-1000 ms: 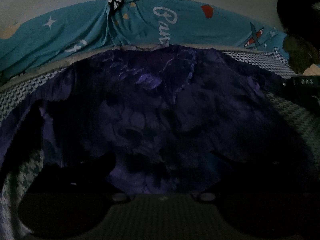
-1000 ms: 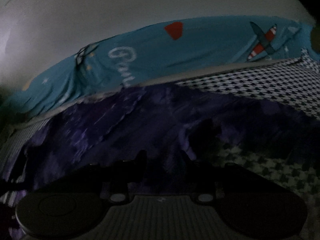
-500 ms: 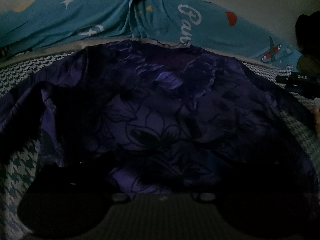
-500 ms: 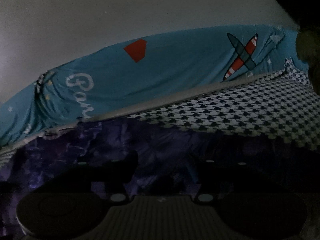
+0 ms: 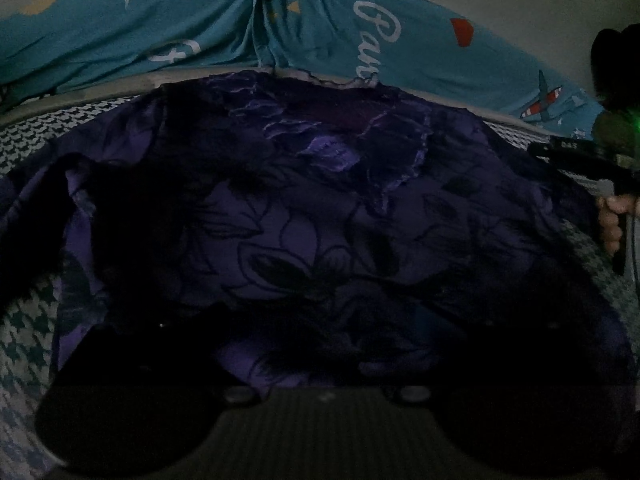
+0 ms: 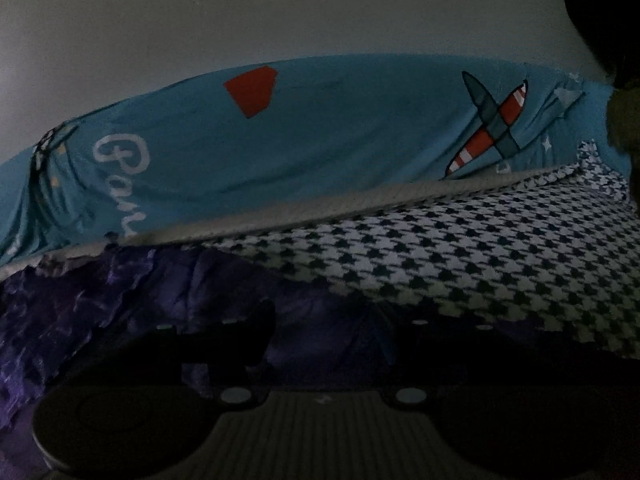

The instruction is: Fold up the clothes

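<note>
Your purple garment [image 5: 320, 220] with the dark flower print lies spread on the checked bed cover [image 5: 28, 320], and its far edge reaches the grey border under the blue sheet [image 5: 200, 32] at the wall. In the left wrist view the cloth fills almost the whole picture. Your left gripper [image 5: 324, 344] sits low over the near edge of the garment, but the picture is very dark there, so I cannot tell if its jaws are spread or pinching the cloth. At the right edge of this view your right hand [image 5: 612, 220] holds the other tool.

Your right gripper [image 6: 324, 336] is over the right side of the garment, near the bare checked cover. Its two fingers [image 6: 256, 332] stand apart, with purple cloth visible between them, not pressed.
</note>
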Motion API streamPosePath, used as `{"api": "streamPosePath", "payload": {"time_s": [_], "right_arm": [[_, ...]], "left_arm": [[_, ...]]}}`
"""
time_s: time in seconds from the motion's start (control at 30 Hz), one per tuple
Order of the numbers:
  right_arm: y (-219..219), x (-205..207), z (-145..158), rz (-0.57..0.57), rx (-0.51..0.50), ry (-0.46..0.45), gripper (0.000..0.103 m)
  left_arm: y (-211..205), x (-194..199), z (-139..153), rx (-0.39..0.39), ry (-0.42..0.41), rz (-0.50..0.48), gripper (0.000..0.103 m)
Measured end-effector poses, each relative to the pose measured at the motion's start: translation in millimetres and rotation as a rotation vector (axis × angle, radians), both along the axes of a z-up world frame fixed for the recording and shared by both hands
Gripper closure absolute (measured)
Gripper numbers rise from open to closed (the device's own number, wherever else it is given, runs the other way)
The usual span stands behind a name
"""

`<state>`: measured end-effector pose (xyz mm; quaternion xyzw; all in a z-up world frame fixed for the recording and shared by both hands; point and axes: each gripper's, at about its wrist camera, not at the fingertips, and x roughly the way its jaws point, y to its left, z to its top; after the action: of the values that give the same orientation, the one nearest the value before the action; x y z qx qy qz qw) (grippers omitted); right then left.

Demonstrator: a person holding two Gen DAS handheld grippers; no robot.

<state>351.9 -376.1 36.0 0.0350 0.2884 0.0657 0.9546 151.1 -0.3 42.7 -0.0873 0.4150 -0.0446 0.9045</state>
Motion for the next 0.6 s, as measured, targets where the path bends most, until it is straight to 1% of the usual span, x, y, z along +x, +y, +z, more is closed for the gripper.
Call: {"api": "streamPosePath", "payload": {"time_s": [0.27,0.43,0.57,0.6], "right_arm": [[2,26,-16,-0.003,-0.052,0.037,0.049],[10,29,-20,0.029,-0.090,0.039,0.050],[13,28,-21,0.055,-0.072,0.041,0.068],[14,28,-21,0.061,-0.076,0.040,0.070]], "left_arm": [[2,3,-2,0.009,0.003,-0.004,0.000],[2,5,-3,0.021,0.000,-0.007,0.000],[4,6,-3,0.011,0.002,-0.005,0.000],[4,6,-3,0.009,0.003,-0.007,0.000]]}}
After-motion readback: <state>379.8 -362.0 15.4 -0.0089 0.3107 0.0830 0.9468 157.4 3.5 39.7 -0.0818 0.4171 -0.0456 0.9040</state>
